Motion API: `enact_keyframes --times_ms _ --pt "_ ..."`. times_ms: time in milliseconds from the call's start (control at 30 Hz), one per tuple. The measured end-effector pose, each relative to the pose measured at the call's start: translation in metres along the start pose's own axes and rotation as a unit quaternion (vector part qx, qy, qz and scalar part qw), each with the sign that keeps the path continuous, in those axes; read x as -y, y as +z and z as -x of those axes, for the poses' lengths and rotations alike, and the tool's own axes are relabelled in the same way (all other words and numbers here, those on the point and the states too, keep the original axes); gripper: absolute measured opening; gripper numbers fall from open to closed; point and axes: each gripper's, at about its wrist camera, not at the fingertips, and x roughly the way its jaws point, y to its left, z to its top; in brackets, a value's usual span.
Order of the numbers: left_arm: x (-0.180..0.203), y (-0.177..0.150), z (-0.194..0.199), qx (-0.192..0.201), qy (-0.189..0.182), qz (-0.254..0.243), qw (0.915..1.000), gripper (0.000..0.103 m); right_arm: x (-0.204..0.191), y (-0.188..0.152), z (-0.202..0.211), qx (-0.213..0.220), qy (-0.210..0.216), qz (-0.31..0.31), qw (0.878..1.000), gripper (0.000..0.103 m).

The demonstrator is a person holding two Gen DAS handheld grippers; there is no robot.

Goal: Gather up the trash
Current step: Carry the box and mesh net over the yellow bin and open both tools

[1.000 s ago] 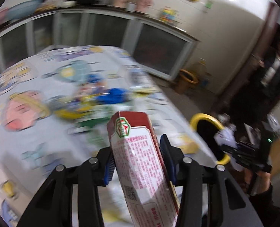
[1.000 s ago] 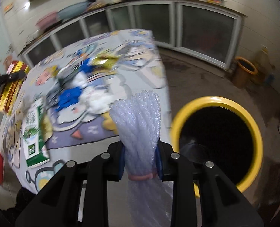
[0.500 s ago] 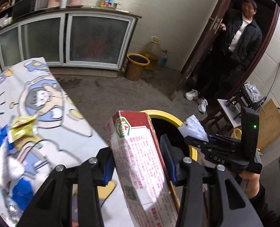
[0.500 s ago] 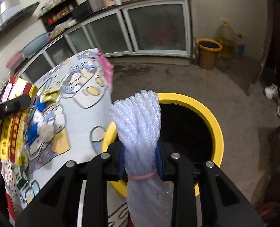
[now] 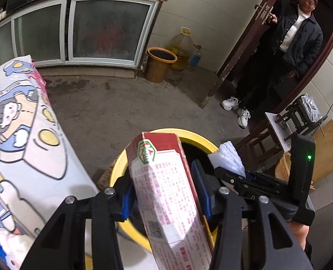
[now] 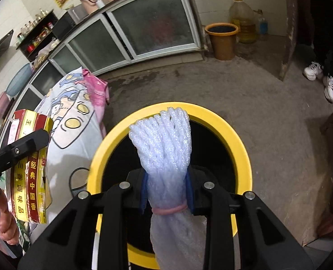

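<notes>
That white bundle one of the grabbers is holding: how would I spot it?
Find the yellow-rimmed bin on the floor beside the cartoon tablecloth. Right above its opening, the right gripper clamps a white foam net, tied with a pink rubber band. The other gripper's load is a red printed carton.

Concrete floor (image 6: 267,117): yellow-rimmed bin (image 6: 231,132), orange bucket (image 6: 222,42).

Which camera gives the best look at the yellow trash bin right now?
The right wrist view: the yellow trash bin shows nearly its whole rim and dark inside, behind the foam netting bundle in the right gripper. The left wrist view shows only parts of its rim, hidden by the red carton in the left gripper.
</notes>
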Motion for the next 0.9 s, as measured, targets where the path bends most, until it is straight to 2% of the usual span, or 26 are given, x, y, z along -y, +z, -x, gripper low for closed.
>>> enact_keyframes --times_ms 233,467,500,533,600,700,767,900 --pt "0.006 -0.002 -0.030 -0.015 0.000 0.005 0.9999 0.045 0.009 0.001 -0.019 -0.016 -0.011 -0.011 1.000 0.027" --pt "0.003 -0.006 -0.041 -0.021 0.006 0.007 0.9997 0.049 -0.001 0.002 -0.031 -0.029 0.005 -0.007 1.000 0.030" --pt "0.002 -0.006 -0.041 -0.020 0.009 0.008 0.9997 0.052 -0.001 0.003 -0.032 -0.028 0.002 -0.008 1.000 0.033" --pt "0.002 -0.006 -0.041 -0.020 0.010 0.010 0.9997 0.055 -0.002 0.004 -0.033 -0.028 -0.001 -0.009 1.000 0.045" --pt "-0.001 -0.007 -0.038 -0.013 0.007 0.018 0.9997 0.071 0.000 0.006 -0.034 -0.024 -0.003 -0.016 1.000 0.060" --pt "-0.001 -0.008 -0.030 0.005 0.005 0.016 0.9999 0.087 0.000 0.006 -0.032 -0.018 -0.022 -0.015 0.999 0.062" --pt "-0.001 -0.008 -0.024 0.015 0.007 0.016 0.9997 0.094 0.003 0.005 -0.032 -0.020 -0.024 -0.022 0.999 0.062" --pt "0.000 -0.010 -0.013 0.033 0.004 0.022 0.9992 0.095 0.006 0.002 -0.024 -0.015 -0.028 -0.028 0.999 0.066"
